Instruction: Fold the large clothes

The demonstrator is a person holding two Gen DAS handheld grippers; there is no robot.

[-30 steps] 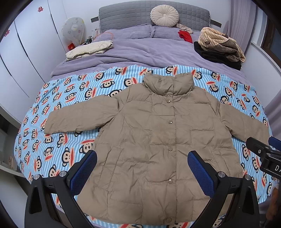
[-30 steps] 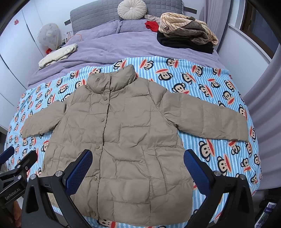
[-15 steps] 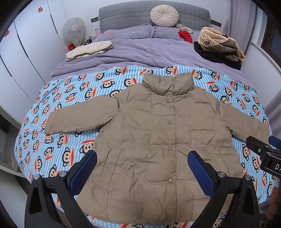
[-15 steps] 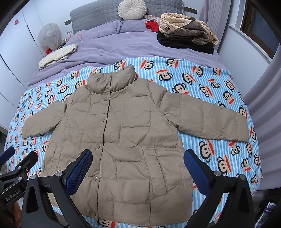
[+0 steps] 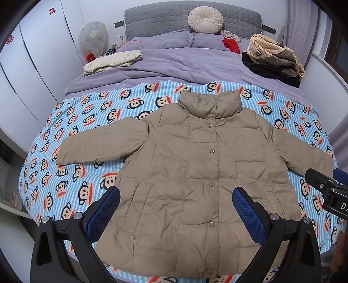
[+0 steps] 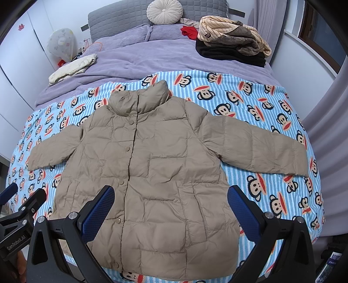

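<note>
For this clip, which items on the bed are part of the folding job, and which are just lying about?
Job:
- jacket, spread flat, snapped shut, sleeves out
- left claw, open above the hem
- right claw, open above the hem

Lying about:
- monkey blanket under the jacket
- round cushion
- cream bundle
- red cloth
- clothes pile
- fan
</note>
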